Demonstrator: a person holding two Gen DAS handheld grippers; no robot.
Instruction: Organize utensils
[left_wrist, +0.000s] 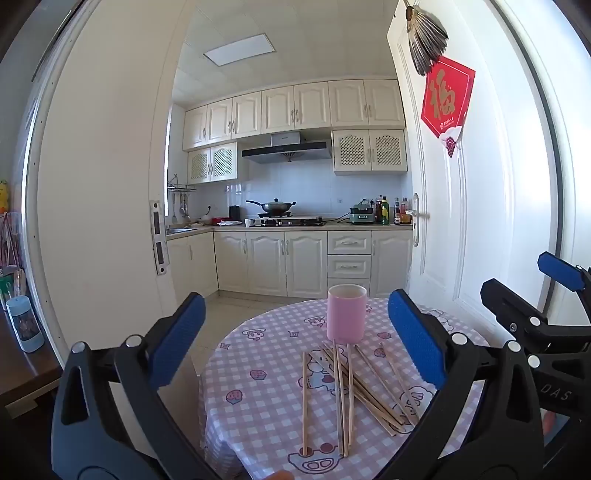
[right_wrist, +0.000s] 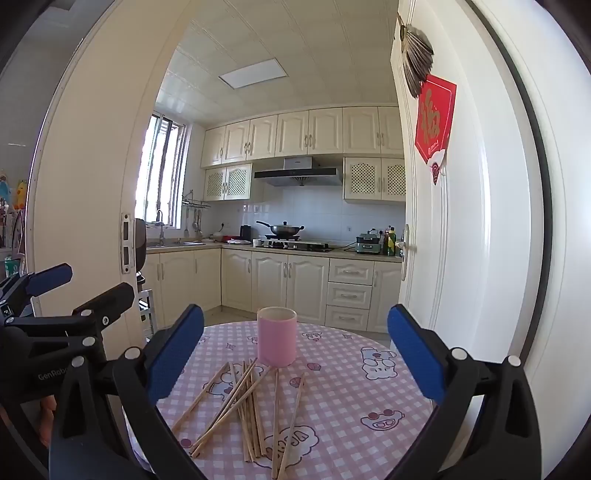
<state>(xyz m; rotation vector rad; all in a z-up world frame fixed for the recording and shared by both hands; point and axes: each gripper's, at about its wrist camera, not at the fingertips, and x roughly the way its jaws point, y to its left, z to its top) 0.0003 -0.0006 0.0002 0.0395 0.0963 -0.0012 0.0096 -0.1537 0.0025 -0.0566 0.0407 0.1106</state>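
Observation:
Several wooden chopsticks (left_wrist: 347, 387) lie scattered on a round table with a pink checked cloth (left_wrist: 258, 413); they also show in the right wrist view (right_wrist: 247, 410). A pink cup (left_wrist: 346, 314) stands upright just behind them, empty as far as I can see, also in the right wrist view (right_wrist: 277, 341). My left gripper (left_wrist: 295, 343) is open, held above the table in front of the chopsticks. My right gripper (right_wrist: 295, 354) is open too, above the table's near side. Each gripper shows at the edge of the other's view. Neither touches anything.
An open white door (left_wrist: 443, 221) with a red paper decoration (left_wrist: 447, 99) stands right of the table. Behind is a kitchen with cream cabinets (left_wrist: 288, 258) and a wok on the stove (left_wrist: 275, 208). A wooden shelf with a blue bottle (left_wrist: 24, 325) is at the left.

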